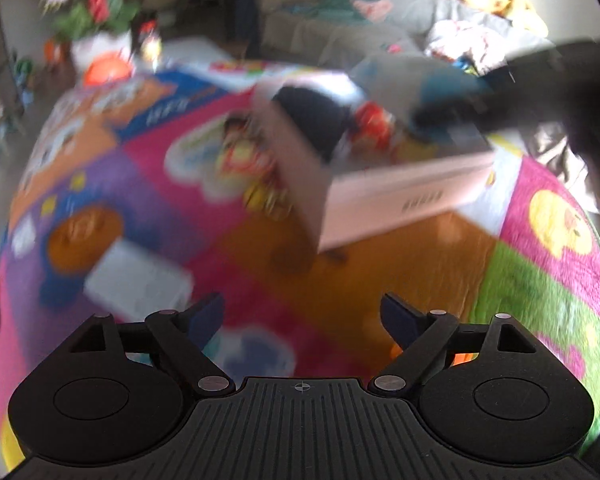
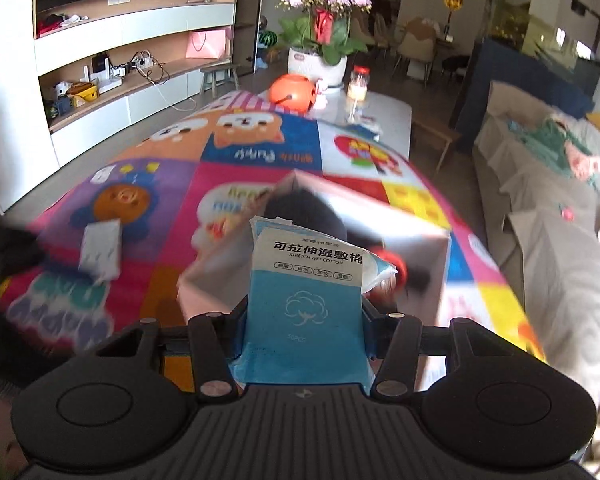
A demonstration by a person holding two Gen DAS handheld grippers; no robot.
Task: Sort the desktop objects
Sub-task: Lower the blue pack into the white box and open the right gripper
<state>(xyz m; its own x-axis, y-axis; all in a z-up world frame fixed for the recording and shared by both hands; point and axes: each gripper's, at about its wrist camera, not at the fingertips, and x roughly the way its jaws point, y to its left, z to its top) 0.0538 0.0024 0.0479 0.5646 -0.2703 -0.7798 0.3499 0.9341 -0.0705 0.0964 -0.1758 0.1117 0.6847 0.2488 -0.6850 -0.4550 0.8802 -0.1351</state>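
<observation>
The box (image 2: pixel 316 216) stands open on the bright cartoon cloth (image 2: pixel 160 184) that covers the table. The right gripper (image 2: pixel 305 312) pinches a blue-and-white cotton-pad pack (image 2: pixel 306 300) between its pads, holding it just in front of the box's near wall, the pack's top overlapping the opening. Inside the box lie something dark and something red; blur makes them hard to name. The left gripper (image 1: pixel 302 316) hangs with its jaws spread and nothing between them, over the cloth on the near side of the box (image 1: pixel 380 184). A small white packet (image 1: pixel 140 284) lies on the cloth to the left of the box, apart from it. Beyond the box's far side stand a flower pot (image 2: pixel 318 62) and an orange ball (image 2: pixel 292 88).
</observation>
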